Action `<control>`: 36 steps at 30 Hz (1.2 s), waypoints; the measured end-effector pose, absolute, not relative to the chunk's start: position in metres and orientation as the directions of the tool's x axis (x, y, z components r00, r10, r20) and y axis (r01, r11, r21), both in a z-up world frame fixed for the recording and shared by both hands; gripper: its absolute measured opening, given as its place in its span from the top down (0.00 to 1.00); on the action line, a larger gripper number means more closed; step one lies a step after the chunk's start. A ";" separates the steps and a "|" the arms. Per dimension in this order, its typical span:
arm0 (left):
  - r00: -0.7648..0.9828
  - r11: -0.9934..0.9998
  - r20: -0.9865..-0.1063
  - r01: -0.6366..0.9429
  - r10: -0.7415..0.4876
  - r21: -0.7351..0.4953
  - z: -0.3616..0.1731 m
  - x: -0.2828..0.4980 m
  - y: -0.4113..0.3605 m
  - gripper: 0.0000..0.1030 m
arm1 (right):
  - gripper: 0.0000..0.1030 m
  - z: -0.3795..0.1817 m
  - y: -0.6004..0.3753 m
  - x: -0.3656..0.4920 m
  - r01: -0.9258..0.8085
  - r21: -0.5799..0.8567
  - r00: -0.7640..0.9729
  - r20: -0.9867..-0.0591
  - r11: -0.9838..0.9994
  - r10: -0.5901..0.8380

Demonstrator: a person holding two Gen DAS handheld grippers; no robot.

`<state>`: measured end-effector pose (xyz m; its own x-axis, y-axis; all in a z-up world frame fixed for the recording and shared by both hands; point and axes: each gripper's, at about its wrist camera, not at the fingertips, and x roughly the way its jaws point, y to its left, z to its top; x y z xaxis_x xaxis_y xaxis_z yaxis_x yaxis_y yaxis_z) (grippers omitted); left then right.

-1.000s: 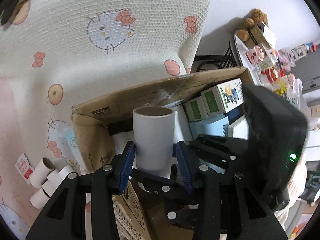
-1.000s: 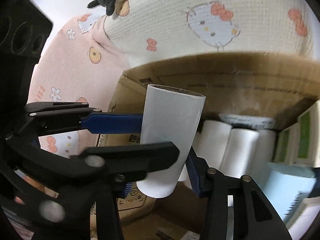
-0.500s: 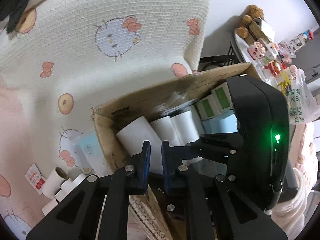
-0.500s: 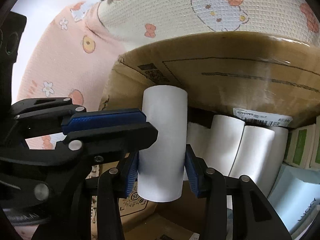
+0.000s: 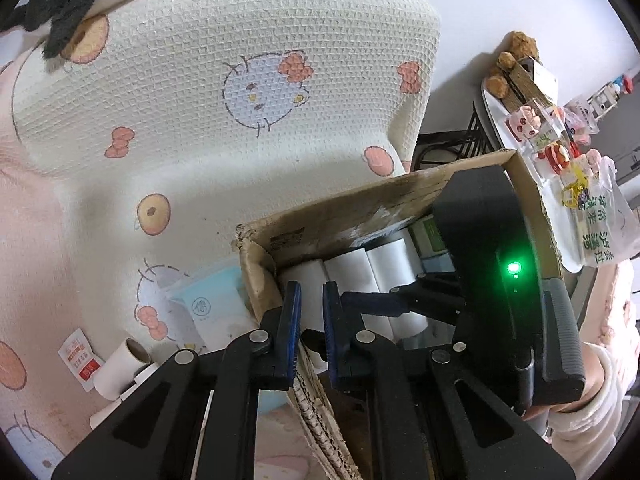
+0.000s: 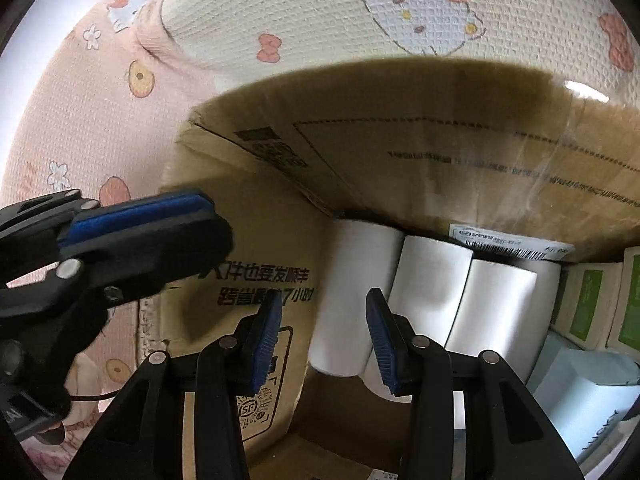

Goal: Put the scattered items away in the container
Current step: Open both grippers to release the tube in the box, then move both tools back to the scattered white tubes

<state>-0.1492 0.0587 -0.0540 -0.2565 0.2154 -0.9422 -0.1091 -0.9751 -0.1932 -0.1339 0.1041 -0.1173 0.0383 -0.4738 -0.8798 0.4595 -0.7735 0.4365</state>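
An open cardboard box [image 5: 340, 212] [image 6: 440, 152] lies on patterned bedding. Several white paper rolls [image 6: 352, 296] [image 5: 352, 276] lie side by side inside it at its left end. My right gripper [image 6: 322, 342] is open and empty just in front of the leftmost roll, over the box. My left gripper [image 5: 311, 320] is shut and empty, above the box's left wall; it also shows at the left of the right wrist view [image 6: 136, 220]. More white rolls [image 5: 120, 364] lie on the bedding left of the box.
Green-and-white cartons [image 6: 600, 304] and a pale blue packet [image 6: 580, 396] fill the box's right part. A cream cartoon-print pillow [image 5: 224, 80] rises behind the box. A blue-white packet [image 5: 204, 308] and a red-white sachet [image 5: 78, 358] lie on the bedding. A cluttered side table [image 5: 552, 120] stands at right.
My left gripper let go of its roll and shut empty. My right gripper opened and released its roll, which now lies in the box beside the others. Both grippers drew back.
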 end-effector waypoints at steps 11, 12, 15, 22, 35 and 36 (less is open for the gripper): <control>-0.262 -0.970 -0.943 -0.185 0.206 -0.160 -0.053 -0.141 0.079 0.88 | 0.60 -0.076 0.148 -0.115 0.467 0.316 -0.126 -0.900 -0.826 -0.417; -0.277 -0.967 -0.936 -0.191 0.215 -0.166 -0.049 -0.138 0.080 0.88 | 0.60 -0.069 0.149 -0.115 0.471 0.308 -0.143 -0.898 -0.826 -0.417; -0.303 -0.965 -0.926 -0.196 0.227 -0.172 -0.042 -0.134 0.078 0.88 | 0.60 -0.047 0.155 -0.108 0.482 0.271 -0.199 -0.892 -0.833 -0.405; -0.347 -0.966 -0.913 -0.212 0.216 -0.148 -0.029 -0.125 0.065 0.88 | 0.60 -0.020 0.142 -0.097 0.518 0.203 -0.282 -0.877 -0.831 -0.390; -0.445 -0.976 -0.869 -0.090 0.216 -0.196 -0.021 -0.103 -0.016 0.88 | 0.60 0.016 0.066 -0.081 0.611 0.177 -0.324 -0.833 -0.772 -0.448; -0.455 -0.978 -0.866 -0.080 0.206 -0.190 -0.021 -0.101 -0.020 0.88 | 0.60 0.018 0.061 -0.079 0.615 0.177 -0.327 -0.829 -0.768 -0.454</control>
<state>-0.1005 -0.0203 -0.0206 -0.4547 0.2061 -0.8665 -0.0804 -0.9784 -0.1905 -0.0790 0.0606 0.0182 -0.3270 -0.4537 -0.8290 0.6155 -0.7679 0.1775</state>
